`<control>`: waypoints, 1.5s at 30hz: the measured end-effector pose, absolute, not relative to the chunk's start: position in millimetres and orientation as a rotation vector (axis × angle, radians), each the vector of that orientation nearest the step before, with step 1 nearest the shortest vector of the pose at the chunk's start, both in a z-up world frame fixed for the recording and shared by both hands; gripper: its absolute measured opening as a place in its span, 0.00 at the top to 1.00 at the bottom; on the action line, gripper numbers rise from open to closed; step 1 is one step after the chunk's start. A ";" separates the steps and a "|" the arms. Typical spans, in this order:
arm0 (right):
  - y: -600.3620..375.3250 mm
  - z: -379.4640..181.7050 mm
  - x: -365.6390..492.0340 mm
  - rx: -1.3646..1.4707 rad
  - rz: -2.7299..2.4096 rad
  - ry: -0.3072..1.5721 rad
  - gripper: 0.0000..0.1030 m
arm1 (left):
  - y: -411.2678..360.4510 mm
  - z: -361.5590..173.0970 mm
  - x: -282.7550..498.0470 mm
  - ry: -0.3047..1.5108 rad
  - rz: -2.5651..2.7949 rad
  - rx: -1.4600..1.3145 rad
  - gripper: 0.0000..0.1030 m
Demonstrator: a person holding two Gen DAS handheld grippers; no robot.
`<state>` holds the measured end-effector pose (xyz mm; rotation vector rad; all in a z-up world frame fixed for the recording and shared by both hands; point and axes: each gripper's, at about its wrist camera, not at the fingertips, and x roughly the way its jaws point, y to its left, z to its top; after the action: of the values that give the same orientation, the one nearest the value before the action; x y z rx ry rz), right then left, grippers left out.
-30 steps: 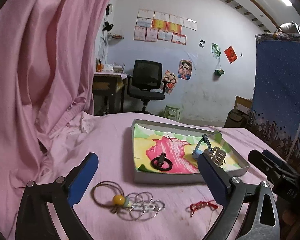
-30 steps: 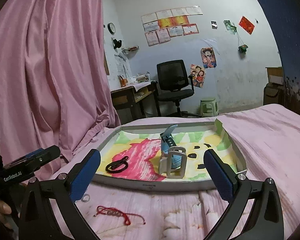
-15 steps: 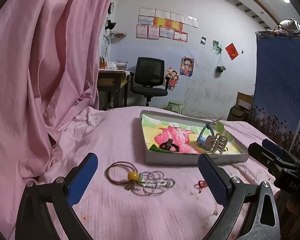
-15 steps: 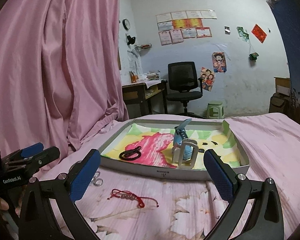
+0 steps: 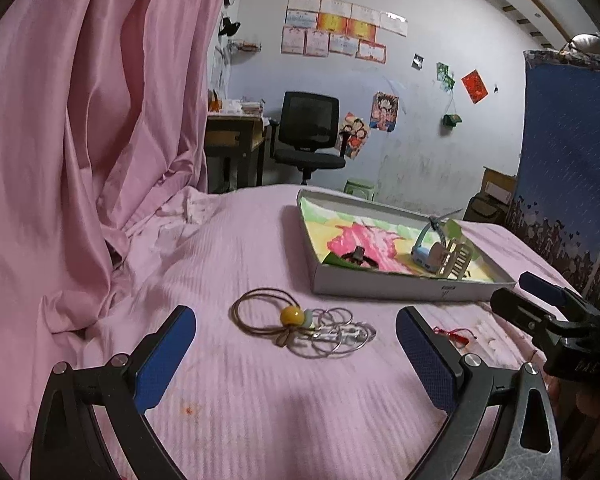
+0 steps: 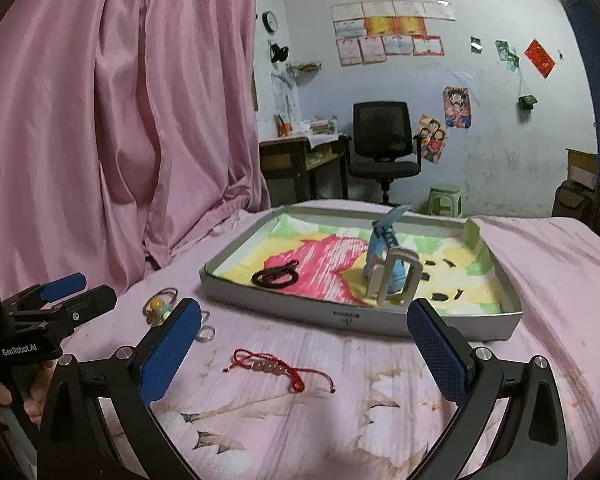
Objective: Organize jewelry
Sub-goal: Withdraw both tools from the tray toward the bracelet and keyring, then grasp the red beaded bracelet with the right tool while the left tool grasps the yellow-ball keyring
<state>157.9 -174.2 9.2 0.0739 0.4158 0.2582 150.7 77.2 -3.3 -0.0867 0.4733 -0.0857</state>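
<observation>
Tray (image 6: 348, 316) on bed holds black hair tie (image 6: 276, 276), blue watch (image 6: 384, 260). Outside, near it: red bracelet (image 6: 278, 366), bead hair tie (image 5: 268, 314), silver rings (image 5: 336, 334).

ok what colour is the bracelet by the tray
Red, with pale beads; clearest in the right wrist view.

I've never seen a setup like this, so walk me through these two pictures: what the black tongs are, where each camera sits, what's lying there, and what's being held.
No robot here: a person holds one pair of tongs in each hand, each with a camera looking out between its blue-padded fingers. One picture comes from the left tongs, the other from the right tongs. Both are open and hold nothing.

On the pink bedsheet sits a shallow grey tray with colourful paper lining, holding a black hair tie and a light blue watch. Outside the tray lie a red cord bracelet, a brown hair loop with a yellow bead and thin silver rings.
</observation>
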 end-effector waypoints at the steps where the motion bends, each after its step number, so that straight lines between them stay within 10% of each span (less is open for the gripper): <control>1: -172.8 7.8 159.4 0.069 0.263 0.427 0.01 | 78.3 -4.6 152.5 0.486 -0.087 -0.090 0.02; 25: -148.9 -30.8 200.2 0.027 0.371 0.709 0.03 | 93.9 -31.0 196.4 0.702 -0.125 -0.185 0.04; 45: -147.7 -43.7 211.5 0.068 0.416 0.783 0.50 | 97.3 -39.7 239.8 0.794 -0.171 -0.224 0.42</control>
<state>211.5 -147.7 -43.7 0.0680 0.7827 0.4155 239.8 97.3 -39.7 -0.2245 0.7943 -0.1708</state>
